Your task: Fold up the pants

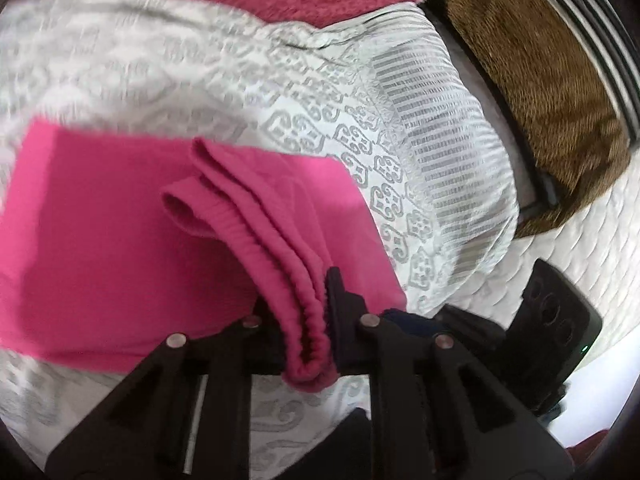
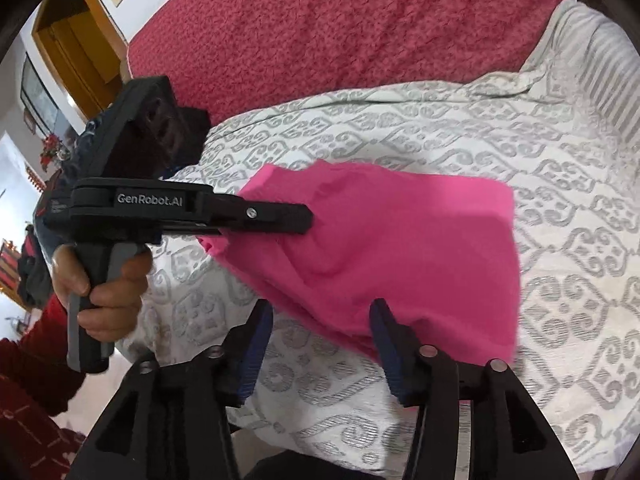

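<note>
The bright pink pants (image 1: 100,240) lie partly folded on a white bedspread with a grey pattern (image 1: 160,60). My left gripper (image 1: 304,300) is shut on the bunched elastic waistband (image 1: 280,264) and holds that edge raised off the bed. In the right wrist view the left gripper (image 2: 300,220) reaches in from the left, held by a person's hand (image 2: 108,292), and pinches the pants (image 2: 400,260) at their left edge. My right gripper (image 2: 320,340) stands open at the near edge of the pants; its blue pads (image 2: 256,344) press on nothing.
A dark red fuzzy blanket (image 2: 320,20) covers the far side of the bed. A brown cushion (image 1: 540,80) lies at the far right by a striped headboard. The bedspread (image 2: 440,120) spreads wide around the pants. A wooden door (image 2: 68,40) stands at the far left.
</note>
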`<state>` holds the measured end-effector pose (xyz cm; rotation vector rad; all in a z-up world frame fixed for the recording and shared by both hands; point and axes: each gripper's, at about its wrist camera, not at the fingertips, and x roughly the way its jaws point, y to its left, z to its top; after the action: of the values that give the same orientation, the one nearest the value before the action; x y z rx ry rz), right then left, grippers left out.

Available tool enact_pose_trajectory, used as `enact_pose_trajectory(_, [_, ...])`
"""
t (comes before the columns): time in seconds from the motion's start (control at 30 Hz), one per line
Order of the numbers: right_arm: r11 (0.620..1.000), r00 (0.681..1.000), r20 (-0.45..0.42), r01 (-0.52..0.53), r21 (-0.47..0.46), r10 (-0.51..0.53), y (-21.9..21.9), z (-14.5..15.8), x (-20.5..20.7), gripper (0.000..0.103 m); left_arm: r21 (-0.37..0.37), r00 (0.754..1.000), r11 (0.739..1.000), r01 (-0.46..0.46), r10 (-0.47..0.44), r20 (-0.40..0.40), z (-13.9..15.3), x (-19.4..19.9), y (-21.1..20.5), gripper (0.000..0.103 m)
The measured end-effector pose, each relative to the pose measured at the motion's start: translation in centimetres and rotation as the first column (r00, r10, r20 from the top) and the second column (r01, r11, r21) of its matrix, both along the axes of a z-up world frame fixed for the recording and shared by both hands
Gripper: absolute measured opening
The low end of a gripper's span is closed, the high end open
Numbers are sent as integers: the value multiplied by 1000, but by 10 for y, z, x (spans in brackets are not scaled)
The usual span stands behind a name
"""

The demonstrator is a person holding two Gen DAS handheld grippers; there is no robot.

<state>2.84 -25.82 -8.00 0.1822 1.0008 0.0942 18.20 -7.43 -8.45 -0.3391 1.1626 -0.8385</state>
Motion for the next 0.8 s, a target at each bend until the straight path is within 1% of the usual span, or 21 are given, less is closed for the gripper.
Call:
enact_pose_trajectory(0.07, [1000,1000,0,10,-4,-10,-2,2,-1,54,49,998,999,11,-14,63,12,2,0,17])
enact_pose_trajectory(0.17, [1000,1000,-5,31,-1,-31,-8,3,0,56,132,985,991,17,-40,169,33,7,4,17])
enact_pose_trajectory(0.23, [999,999,1,48,15,-48,-13,5,-1,56,198,967,980,13,-62,247,48,9,9,17])
enact_pose_trajectory(0.27, [998,998,5,64,28,-65,-17,5,-2,57,234,954,972,4,-74,291,55,10,14,17])
enact_pose_trajectory(0.3, [995,996,7,86,42,-86,-22,5,-2,58,257,945,966,-3,-82,318,59,10,19,17])
enact_pose_trajectory(0.37, [988,990,-3,141,69,-141,-33,2,-1,59,299,936,954,-23,-85,342,59,13,31,17])
enact_pose_trajectory(0.4, [982,986,-14,167,83,-167,-38,-1,0,59,316,936,948,-34,-81,343,55,15,38,17])
enact_pose_trajectory(0.47, [972,977,-54,211,101,-206,-45,-11,3,59,351,946,934,-65,-55,321,39,22,56,17])
enact_pose_trajectory(0.57, [966,967,-120,236,107,-223,-49,-27,10,59,358,974,929,-88,4,228,5,35,81,18])
enact_pose_trajectory(0.63, [965,961,-159,245,97,-228,-49,-36,14,59,361,985,929,-86,25,171,-21,38,93,20])
enact_pose_trajectory(0.67, [965,959,-173,244,92,-226,-49,-39,15,59,364,986,928,-84,26,162,-29,37,96,21])
enact_pose_trajectory(0.73, [969,956,-194,238,74,-220,-48,-43,16,59,382,986,920,-87,25,165,-42,31,98,27])
enact_pose_trajectory(0.8, [972,953,-219,229,60,-211,-48,-46,16,60,381,984,920,-95,29,176,-44,27,98,30])
